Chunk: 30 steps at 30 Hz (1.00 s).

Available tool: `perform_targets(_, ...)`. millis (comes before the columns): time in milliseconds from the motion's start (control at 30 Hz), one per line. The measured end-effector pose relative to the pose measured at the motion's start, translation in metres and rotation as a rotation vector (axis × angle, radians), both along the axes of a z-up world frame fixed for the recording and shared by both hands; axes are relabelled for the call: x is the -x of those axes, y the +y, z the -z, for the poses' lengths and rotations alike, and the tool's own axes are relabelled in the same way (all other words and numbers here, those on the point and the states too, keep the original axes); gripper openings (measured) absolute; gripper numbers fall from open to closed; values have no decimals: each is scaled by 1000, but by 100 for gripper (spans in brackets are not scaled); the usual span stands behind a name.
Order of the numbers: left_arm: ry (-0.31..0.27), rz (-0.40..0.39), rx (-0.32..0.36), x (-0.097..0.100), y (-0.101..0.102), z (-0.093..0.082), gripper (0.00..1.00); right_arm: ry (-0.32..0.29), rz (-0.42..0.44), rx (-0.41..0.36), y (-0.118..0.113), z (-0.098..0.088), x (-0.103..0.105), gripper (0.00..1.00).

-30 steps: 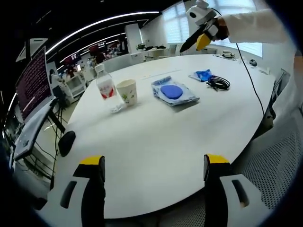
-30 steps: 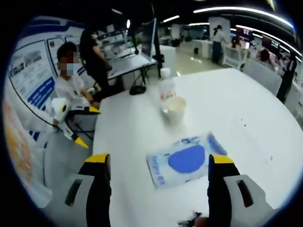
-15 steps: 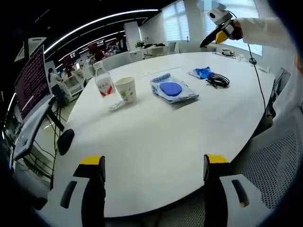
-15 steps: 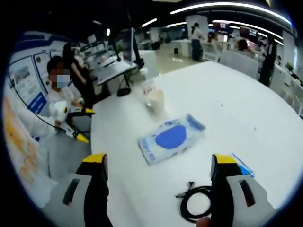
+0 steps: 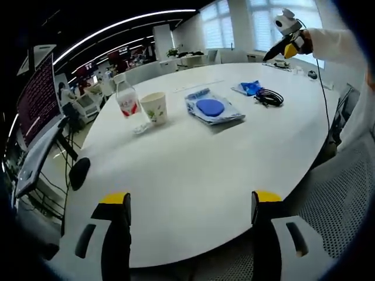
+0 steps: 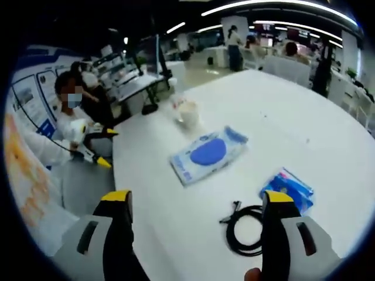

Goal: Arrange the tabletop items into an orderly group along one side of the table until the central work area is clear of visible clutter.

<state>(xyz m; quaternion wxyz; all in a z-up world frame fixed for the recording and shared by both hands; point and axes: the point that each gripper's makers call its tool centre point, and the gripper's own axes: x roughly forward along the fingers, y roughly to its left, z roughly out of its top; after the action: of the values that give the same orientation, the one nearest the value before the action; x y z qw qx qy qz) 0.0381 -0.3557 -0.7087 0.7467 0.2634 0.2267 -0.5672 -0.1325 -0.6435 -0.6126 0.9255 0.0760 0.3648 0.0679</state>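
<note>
On the white round table [image 5: 193, 175] stand a plastic water bottle [image 5: 126, 100] with a red label and a paper cup [image 5: 154, 109]. Right of them lie a clear packet with a blue disc [image 5: 212, 109], a blue wrapper [image 5: 249, 88] and a coiled black cable [image 5: 269, 97]. My left gripper [image 5: 186, 213] is open over the near table edge, far from all of them. My right gripper [image 6: 196, 213] is open above the coiled cable [image 6: 246, 228], with the blue wrapper [image 6: 288, 188], the packet [image 6: 206, 154] and the cup [image 6: 186, 112] beyond it. The right gripper [image 5: 287, 45] also appears high over the table's far right.
A black mouse [image 5: 79, 173] lies at the table's left edge, near a monitor [image 5: 40, 99]. A mesh chair [image 5: 345, 199] stands at the right. Small items [image 5: 281, 65] sit at the far rim. A seated person [image 6: 67, 126] holds the left gripper [image 6: 94, 153] beside the table.
The right gripper has pulled back and to the right along the table, so the cable and blue wrapper have come into its view. The left gripper has barely moved; nothing on the table has shifted.
</note>
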Motion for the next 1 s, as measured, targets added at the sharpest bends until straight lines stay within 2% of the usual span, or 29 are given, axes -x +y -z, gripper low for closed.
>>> perform_targets(533, 3, -4, 14, -2, -1, -2, 84, 1, 35, -18, 2, 12, 6, 90)
perform_targets(600, 49, 14, 21, 5, -4, -3, 86, -2, 35, -17, -2, 10, 6, 90)
perform_targets(667, 106, 66, 29, 19, -8, -4, 85, 8, 23, -4, -5, 8, 6, 90)
perform_targets(700, 115, 81, 25, 23, -10, -4, 84, 14, 15, 11, -8, 7, 6, 90)
perform_targets(767, 162, 76, 8, 29, -19, -6, 81, 15, 5, 43, -15, 1, 5, 89)
perform_targets(833, 300, 31, 70, 40, -41, -16, 78, 7, 9, 43, -22, -4, 0, 88)
perform_targets(867, 378, 1, 129, 44, -58, -26, 76, 3, 11, 45, -25, -6, -2, 88)
perform_targets(900, 409, -12, 158, 45, -69, -31, 76, -1, 11, 51, -29, -9, -7, 88)
perform_targets(933, 445, -28, 166, 47, -78, -33, 75, -2, 7, 56, -31, -10, -10, 87)
perform_targets(1000, 574, -104, 83, 52, -90, -25, 72, -4, -17, 78, -35, -14, -19, 87)
